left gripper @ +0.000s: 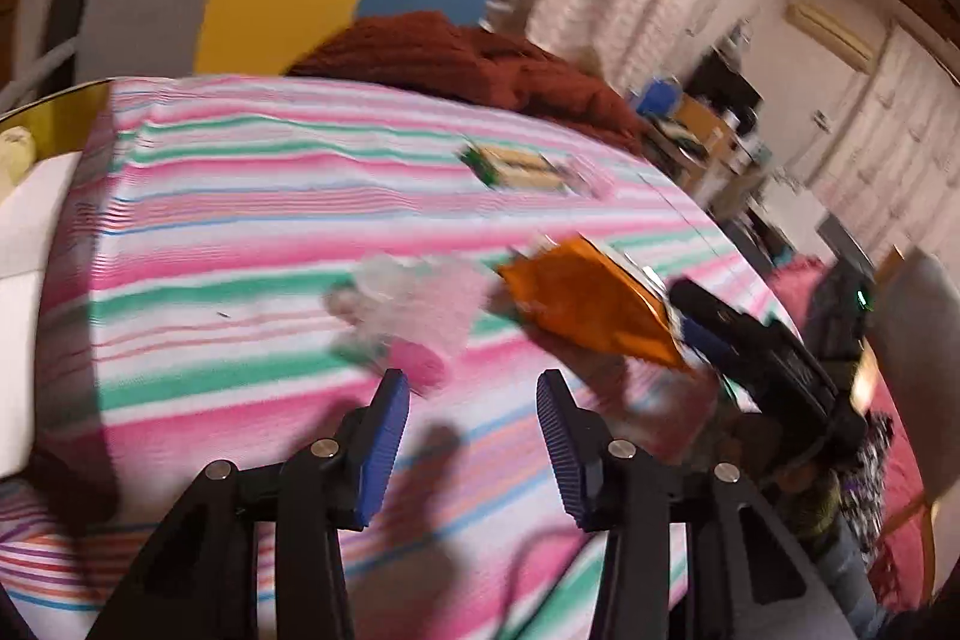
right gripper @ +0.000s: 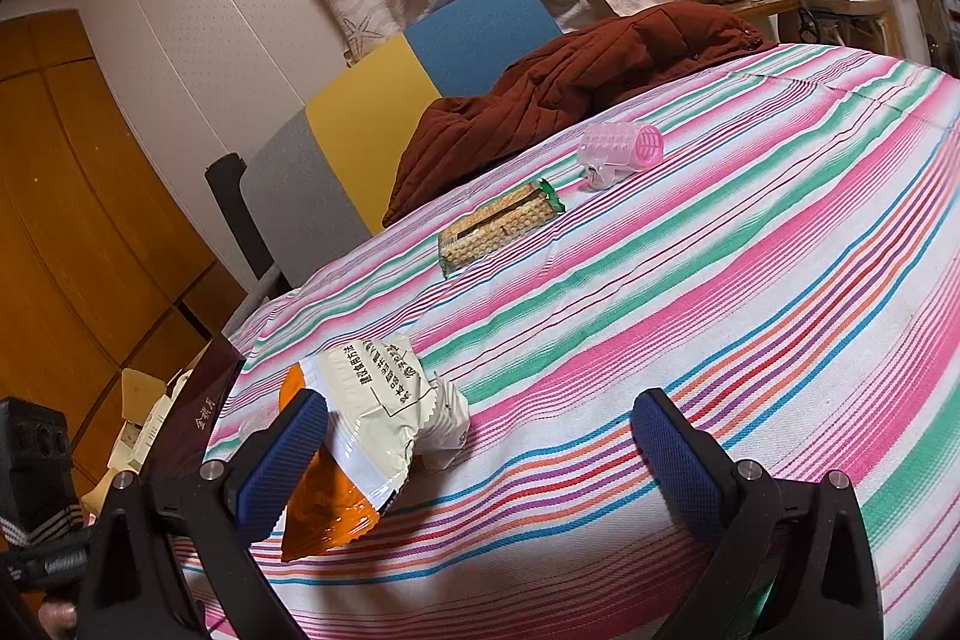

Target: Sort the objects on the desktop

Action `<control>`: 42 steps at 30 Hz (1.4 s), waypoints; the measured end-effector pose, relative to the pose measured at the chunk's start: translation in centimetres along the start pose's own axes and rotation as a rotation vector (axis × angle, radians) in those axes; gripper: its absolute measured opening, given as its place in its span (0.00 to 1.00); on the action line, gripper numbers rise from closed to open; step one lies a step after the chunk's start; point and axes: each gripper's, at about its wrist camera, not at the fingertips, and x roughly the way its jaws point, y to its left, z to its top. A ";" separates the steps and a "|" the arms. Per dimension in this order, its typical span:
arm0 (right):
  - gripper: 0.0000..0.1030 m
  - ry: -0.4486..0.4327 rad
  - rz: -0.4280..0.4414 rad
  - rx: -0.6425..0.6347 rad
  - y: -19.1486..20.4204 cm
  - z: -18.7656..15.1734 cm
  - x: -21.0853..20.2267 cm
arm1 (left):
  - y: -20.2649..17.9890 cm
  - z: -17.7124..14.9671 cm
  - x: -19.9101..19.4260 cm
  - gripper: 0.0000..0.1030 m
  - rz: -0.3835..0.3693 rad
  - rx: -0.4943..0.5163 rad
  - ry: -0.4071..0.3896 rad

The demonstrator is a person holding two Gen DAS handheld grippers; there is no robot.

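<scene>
My surface (right gripper: 720, 280) wears pink, green, white and blue stripes. Lower left, my snack packet (right gripper: 342, 460) is orange and white; the roller (right gripper: 621, 148) upper right is pink.

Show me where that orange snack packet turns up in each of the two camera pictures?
Left wrist view: the orange snack packet lies right of centre on the striped cloth, beyond the right finger of the open left gripper, blurred.
Right wrist view: it sits at lower left, white back up, beside the left finger of the open right gripper.
Shared landmark: the cracker packet, farther back on the cloth.
</scene>
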 end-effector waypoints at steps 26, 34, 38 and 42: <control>1.00 -0.011 0.027 0.001 0.0 0.0 -0.2 | 2.0 3.4 1.9 0.61 0.091 -0.063 -0.010; 1.00 -0.017 0.037 0.003 -0.1 0.0 -0.3 | -0.4 3.4 3.8 0.64 0.262 0.048 -0.002; 1.00 -0.020 0.042 0.003 -0.1 0.0 -0.3 | -0.3 3.5 3.7 0.83 0.232 0.022 -0.025; 1.00 -0.023 0.047 0.004 -0.2 0.0 -0.4 | -0.7 3.7 4.0 0.83 0.264 0.036 -0.026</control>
